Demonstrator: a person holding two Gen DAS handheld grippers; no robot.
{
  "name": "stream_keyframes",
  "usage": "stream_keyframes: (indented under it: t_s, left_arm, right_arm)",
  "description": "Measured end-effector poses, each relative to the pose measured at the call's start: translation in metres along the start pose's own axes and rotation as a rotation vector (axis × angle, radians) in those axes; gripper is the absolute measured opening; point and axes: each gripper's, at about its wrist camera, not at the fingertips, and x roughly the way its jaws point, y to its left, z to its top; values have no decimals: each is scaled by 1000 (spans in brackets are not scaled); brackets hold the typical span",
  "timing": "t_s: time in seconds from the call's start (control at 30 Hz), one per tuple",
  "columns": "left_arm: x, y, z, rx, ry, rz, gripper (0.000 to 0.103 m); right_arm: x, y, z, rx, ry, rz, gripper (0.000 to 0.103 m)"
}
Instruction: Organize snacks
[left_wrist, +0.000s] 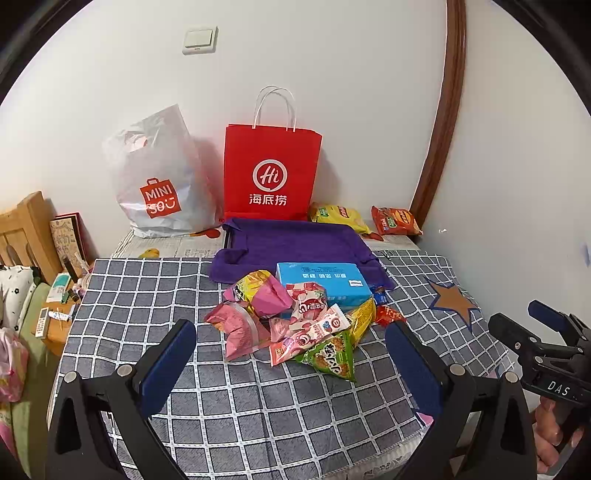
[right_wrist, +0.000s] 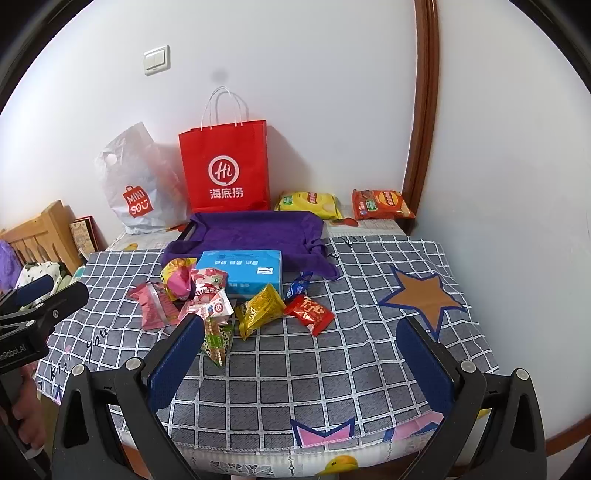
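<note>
Left wrist view: the left gripper (left_wrist: 291, 354) hangs over the near edge of a counter (left_wrist: 155, 295) draped in a grey checked cloth, its jaws wide apart and holding nothing. Between the blue pads lies the snack pile (left_wrist: 295, 317), a loose heap of overlapping packets in the middle of the cloth, leaning against a blue box (left_wrist: 321, 280) that sits partly on a purple cloth-lined tray (left_wrist: 291, 238). The green triangular packet (left_wrist: 330, 356) lies nearest the gripper. A red paper bag (left_wrist: 271, 171) and a white plastic bag (left_wrist: 159, 177) stand at the wall; a yellow chip bag (left_wrist: 338, 216) and an orange chip bag (left_wrist: 395, 220) lie apart at the back. The right gripper (left_wrist: 543, 332) enters at the frame's right edge, its jaws also apart.

Right wrist view: the right gripper (right_wrist: 301, 363) is likewise spread and empty, aimed at bare cloth to the right of the heap. A gold packet (right_wrist: 260, 310) and a red packet (right_wrist: 310, 312) lie separate at the pile's right edge, the easier pickings.

The likely trouble: with packets overlapping, a closing gripper could catch two at once or drag a neighbour off the pile; slick, air-filled film may squirt from the pads or be crushed. A grab too low could pinch the cloth and pull everything askew, and the upright paper bag would probably tip if knocked.
</note>
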Motion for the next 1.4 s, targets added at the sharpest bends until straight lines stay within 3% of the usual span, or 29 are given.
stream_keyframes:
  t_s: [1.4]
  left_arm:
    - [4,-7,2,14,7,-6,102]
  right_arm:
    - [-1,2,0,1,-3,11,103]
